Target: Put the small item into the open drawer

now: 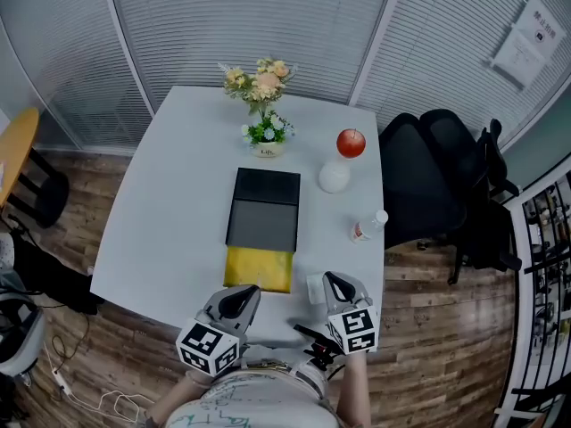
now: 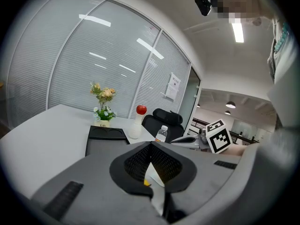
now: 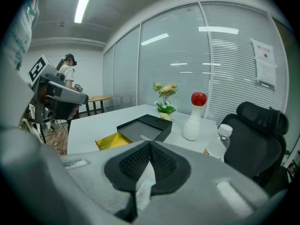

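A black box (image 1: 265, 210) lies mid-table with its yellow drawer (image 1: 259, 268) pulled open toward me. A small white packet (image 1: 314, 289) rests on the table right of the drawer. My right gripper (image 1: 334, 281) hovers just beside and over it, jaws shut tip to tip. In the right gripper view the packet (image 3: 144, 187) shows through the gap behind the tips of the right gripper (image 3: 150, 143), with the drawer (image 3: 112, 141) ahead on the left. My left gripper (image 1: 239, 300) is near the drawer's front edge. In its own view the left gripper (image 2: 151, 144) is shut and holds nothing.
A flower pot (image 1: 265, 136), a white vase (image 1: 335, 176) topped by a red apple (image 1: 351, 143) and a small bottle (image 1: 368, 227) stand on the table's far and right parts. A black chair (image 1: 437, 176) is at the right, and a person (image 3: 70, 78) stands far off.
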Available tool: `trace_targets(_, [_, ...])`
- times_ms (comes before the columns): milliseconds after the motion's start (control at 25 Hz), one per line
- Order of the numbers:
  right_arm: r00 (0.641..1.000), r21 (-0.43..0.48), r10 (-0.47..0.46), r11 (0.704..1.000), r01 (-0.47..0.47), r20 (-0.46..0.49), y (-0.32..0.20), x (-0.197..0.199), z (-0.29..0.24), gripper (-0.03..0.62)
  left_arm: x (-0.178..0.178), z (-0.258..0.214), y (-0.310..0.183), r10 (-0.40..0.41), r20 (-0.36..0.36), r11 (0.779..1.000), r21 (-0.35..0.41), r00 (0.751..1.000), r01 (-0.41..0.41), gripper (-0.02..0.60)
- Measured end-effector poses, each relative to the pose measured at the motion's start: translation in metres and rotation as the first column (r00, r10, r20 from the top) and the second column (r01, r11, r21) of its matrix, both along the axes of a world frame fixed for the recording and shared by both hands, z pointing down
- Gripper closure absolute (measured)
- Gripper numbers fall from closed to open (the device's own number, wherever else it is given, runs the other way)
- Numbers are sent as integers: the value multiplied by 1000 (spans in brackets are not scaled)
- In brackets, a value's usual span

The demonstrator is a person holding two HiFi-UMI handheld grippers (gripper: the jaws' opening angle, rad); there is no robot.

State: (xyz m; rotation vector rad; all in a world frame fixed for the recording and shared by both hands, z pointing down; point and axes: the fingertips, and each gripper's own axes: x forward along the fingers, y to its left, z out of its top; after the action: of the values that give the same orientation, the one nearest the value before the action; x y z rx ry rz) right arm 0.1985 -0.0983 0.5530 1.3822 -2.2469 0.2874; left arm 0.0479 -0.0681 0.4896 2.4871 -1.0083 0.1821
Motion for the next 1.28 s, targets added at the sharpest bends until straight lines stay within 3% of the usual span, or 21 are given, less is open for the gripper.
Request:
trace_targets(440, [999, -79, -14, 997, 11, -45, 1, 4, 33, 591, -4, 0, 3, -8, -4, 1000, -8, 1000, 8, 583])
trace_targets(800, [990, -207, -71, 977, 45, -122, 9, 8, 80, 590, -12, 2, 5, -24, -8, 1000, -18, 1000, 24, 584])
trace_targets(1080, [966, -346, -163, 934, 86, -200, 20, 7, 120, 544, -17, 4, 6, -42, -13, 999, -29, 999, 41, 584])
trace_targets(1280, [949, -452, -226, 886, 107, -219, 30, 5, 144, 529, -17, 5, 7, -36, -10, 999, -34, 999, 35, 584])
